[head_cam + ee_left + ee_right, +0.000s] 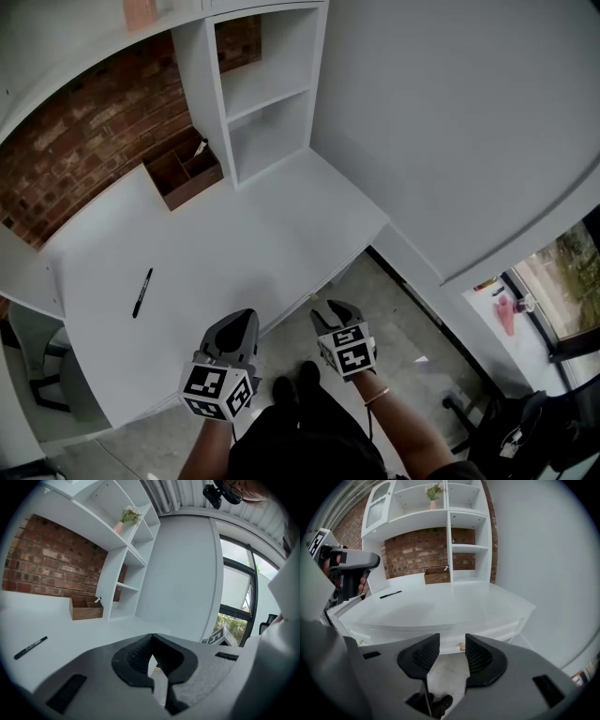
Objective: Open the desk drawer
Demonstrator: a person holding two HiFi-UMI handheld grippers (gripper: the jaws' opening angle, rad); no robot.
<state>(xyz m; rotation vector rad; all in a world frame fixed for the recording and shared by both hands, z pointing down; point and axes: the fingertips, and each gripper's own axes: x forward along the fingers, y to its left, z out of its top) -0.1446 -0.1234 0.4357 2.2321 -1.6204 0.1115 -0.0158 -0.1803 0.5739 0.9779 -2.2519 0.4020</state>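
- We hold the left gripper (153, 639) low over the front edge of the white tabletop (234, 244). Its fingers (136, 656) meet at the tips, and nothing is caught between them.
- We hold the right gripper (452, 641) just beside it, off the tabletop's front edge and tilted down toward the desk front. Its fingers (480, 660) stand wide apart and grip nothing.
- The drawer (501, 629) sits just under the tabletop's front edge, and its white front looks pushed fully in.
- In the right gripper view, the drawer's small brass knob (462, 646) shows through the gap between the right fingers. It lies beyond their tips, and they do not touch it.
- A black pen (142, 292) lies alone on the left part of the tabletop, well apart from both grippers.
- At the back of the tabletop, a brown wooden box (183, 173) stands against the brick wall (84, 141), just beside the white shelves (267, 94).
- High on those shelves stands a pink vase with flowers (433, 494).
- The grey floor (394, 319) shows below the right gripper.
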